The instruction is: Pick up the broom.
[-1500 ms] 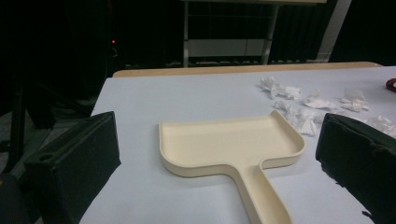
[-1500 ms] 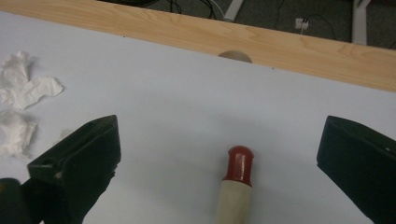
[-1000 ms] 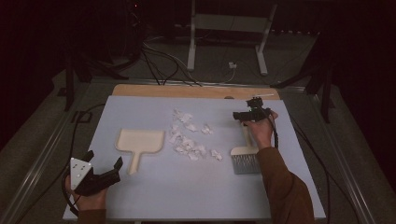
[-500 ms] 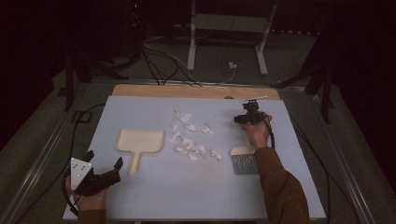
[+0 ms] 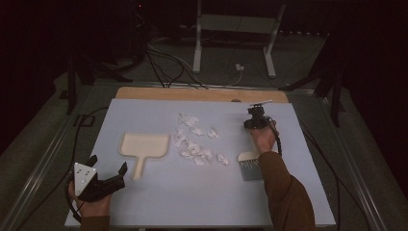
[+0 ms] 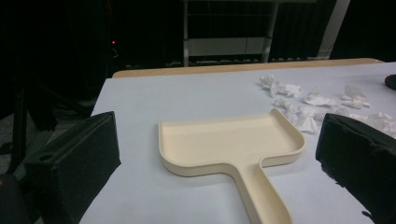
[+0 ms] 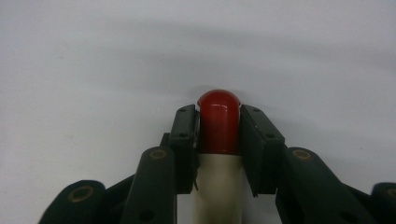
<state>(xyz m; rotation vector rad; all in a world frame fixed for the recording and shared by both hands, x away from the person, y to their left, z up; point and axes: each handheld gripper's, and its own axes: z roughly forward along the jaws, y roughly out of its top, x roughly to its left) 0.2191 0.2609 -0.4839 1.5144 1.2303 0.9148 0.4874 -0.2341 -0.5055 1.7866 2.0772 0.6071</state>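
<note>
Step in hand: gripping the brush (image 5: 250, 163) by its handle so the paper scraps (image 5: 195, 142) can be swept into the dustpan (image 5: 144, 147); this is my reading of the layout.
Right gripper (image 7: 218, 128): its jaws have just been closing, and the fingers (image 7: 184, 135) now press on both sides of the red-tipped handle end (image 7: 218, 116), nearly as tight as they go.
Right gripper place: in the high view the right gripper (image 5: 257, 120) sits at 3 o'clock on the tabletop (image 5: 192, 202), the bristle head lying toward the person at 5 o'clock from it.
Left gripper (image 5: 103, 180): spread wide, nothing between the fingers (image 6: 74, 158), resting at 8 o'clock on the tabletop and facing the dustpan.
Doing it well: check the grip is square on the handle, since the hold is near the rounded tip and could slip off; lift only a little, keep the bristles flat, then draw the scraps toward 9 o'clock in short strokes.
Left side advice: take the dustpan handle (image 6: 264, 196) and hold the pan's open edge down against the tabletop so scraps do not slide under.
Brush look: pale cream handle with a glossy red rounded cap, a pale block and grey bristles at the near end.
Dustpan look: cream, shallow, with a raised rim and a long flat handle pointing toward the person.
Scraps: small white crumpled bits, loosely scattered at the centre, just at 3 o'clock of the dustpan.
</note>
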